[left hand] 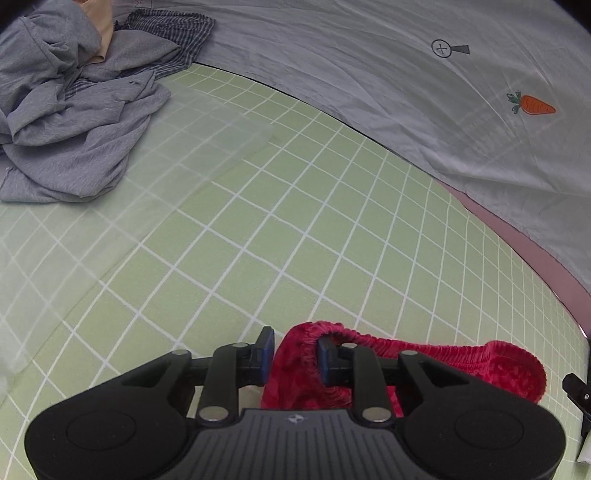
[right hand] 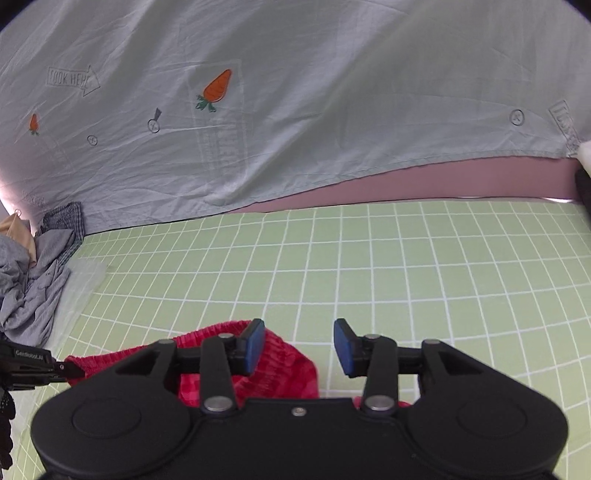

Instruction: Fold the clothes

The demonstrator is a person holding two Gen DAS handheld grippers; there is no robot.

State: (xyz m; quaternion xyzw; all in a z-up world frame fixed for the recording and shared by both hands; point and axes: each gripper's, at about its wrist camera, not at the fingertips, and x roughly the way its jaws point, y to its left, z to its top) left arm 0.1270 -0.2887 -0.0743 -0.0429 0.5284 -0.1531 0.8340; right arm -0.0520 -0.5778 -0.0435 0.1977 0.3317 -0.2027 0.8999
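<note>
Nearest the left wrist camera, the left claw (left hand: 295, 356) sits low over the green gridded mat (left hand: 258, 229), its blue pads (left hand: 266, 356) a little apart with the elastic waistband of the red garment (left hand: 480, 369) bunched between them; whether the pads truly pinch the cloth cannot be told for sure, though the band loops over the right-hand pad. That red, plush fabric spreads rightward along the near edge of the mat. Far off at the upper left lies a crumpled pile of grey clothes (left hand: 74, 122), with a dark checked piece (left hand: 177, 29) behind it. A clear plastic sheet (left hand: 207, 136) rests on the mat just beside the pile. Beyond the mat hangs a pale sheet with carrot prints (left hand: 369, 74), and a pink strip (left hand: 517, 240) shows below its hem.

From the right wrist camera, the right claw (right hand: 299, 347) stands spread wide, its blue pads (right hand: 255, 345) holding nothing. Its left pad hovers over the red garment (right hand: 288, 373), which lies on the mat (right hand: 406, 277) directly under the claw and stretches left, where the tip of the left claw (right hand: 70, 367) meets its waistband. The grey clothes (right hand: 33, 295) sit at the far left edge, well apart from the red piece.
</note>
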